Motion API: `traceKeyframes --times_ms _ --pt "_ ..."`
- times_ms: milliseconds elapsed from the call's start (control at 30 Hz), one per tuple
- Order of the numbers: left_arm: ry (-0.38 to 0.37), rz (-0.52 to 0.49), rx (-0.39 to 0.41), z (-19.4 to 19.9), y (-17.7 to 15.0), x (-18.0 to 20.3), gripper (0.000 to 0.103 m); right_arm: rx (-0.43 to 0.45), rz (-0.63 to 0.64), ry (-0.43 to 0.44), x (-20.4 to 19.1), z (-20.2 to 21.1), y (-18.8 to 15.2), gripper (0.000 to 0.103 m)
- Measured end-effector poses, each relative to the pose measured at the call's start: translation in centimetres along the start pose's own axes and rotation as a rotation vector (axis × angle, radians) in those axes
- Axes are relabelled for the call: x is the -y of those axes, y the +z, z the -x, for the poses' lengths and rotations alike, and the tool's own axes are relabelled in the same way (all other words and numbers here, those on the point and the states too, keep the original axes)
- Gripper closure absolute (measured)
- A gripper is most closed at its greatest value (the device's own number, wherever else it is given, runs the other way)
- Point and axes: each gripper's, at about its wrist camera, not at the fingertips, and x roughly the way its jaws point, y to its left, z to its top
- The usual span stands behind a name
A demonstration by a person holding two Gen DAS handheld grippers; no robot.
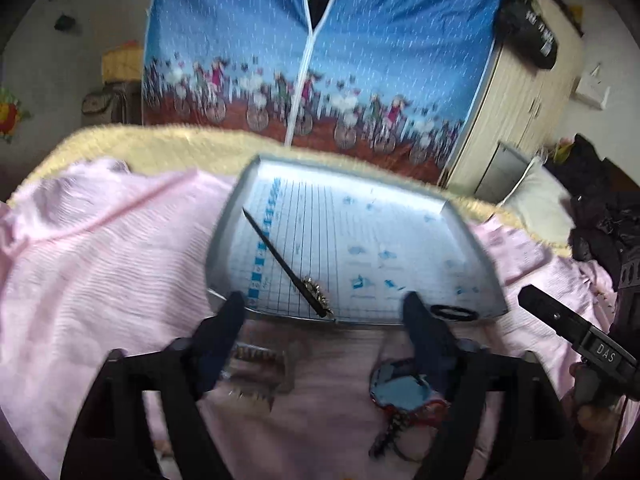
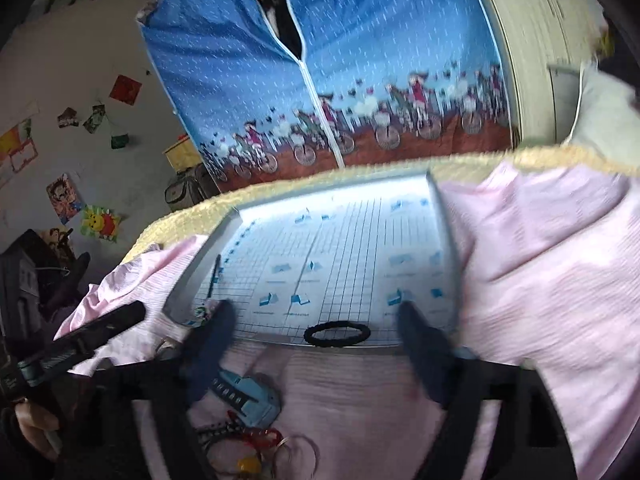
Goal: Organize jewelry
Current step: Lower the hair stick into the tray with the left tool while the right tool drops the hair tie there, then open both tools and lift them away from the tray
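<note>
Hovering wide open and empty, both grippers, left gripper (image 1: 324, 308) and right gripper (image 2: 316, 316), could nudge the tray (image 1: 472, 236), sliding the hair tie (image 2: 337, 333) off its near edge.

Motion blurs the tray (image 2: 444, 216) print; left finger (image 1: 218, 344) hides the comb (image 1: 256, 376) partly

**Two wrist cams, same tray from either side**

Both fisheyes sit low and close over the bed, looking forward along their own gripper fingers. The left one faces the tray (image 1: 224, 248) from slightly left, and the right gripper (image 1: 576, 332) pokes in at its right edge. The right one sees the same tray (image 2: 448, 240) from slightly right, with the left gripper (image 2: 100, 332) at its left edge. Shared: tray, black hair tie (image 2: 337, 334), pink sheet (image 1: 100, 260), and the blue wardrobe cover (image 2: 380, 60) behind. Both a bit blurry.
</note>
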Motion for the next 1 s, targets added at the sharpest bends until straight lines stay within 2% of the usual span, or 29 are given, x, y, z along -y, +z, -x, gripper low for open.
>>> traceKeyframes --times_ms 100,200,333,533,633,833,1000 --pt "-0.03 -0.013 0.094 3.8 -0.4 0.9 0.007 0.057 0.066 -0.02 -1.4 2.9 0.1 0.0" --pt "-0.038 -0.036 0.152 7.1 -1.0 2.2 0.006 0.124 0.117 -0.01 -3.1 5.9 -0.3 0.0" --pt "-0.001 -0.068 0.202 10.8 -2.2 4.0 0.006 0.209 0.174 -0.011 -5.5 9.9 -1.7 0.0" --pt "-0.008 -0.066 0.259 15.3 -5.4 5.0 0.006 0.291 0.244 -0.09 -8.2 15.2 -5.9 0.0" --pt "-0.019 -0.066 0.255 16.4 -6.7 5.0 0.006 0.26 0.202 -0.091 -8.1 16.3 -7.4 0.0" --pt "-0.035 -0.084 0.186 16.6 -8.9 5.1 0.006 0.069 0.038 -0.17 -6.7 16.2 -10.3 0.0" --pt "-0.088 -0.129 0.059 14.9 -10.8 4.7 0.006 -0.058 -0.108 -0.163 -4.5 14.8 -11.5 0.0"
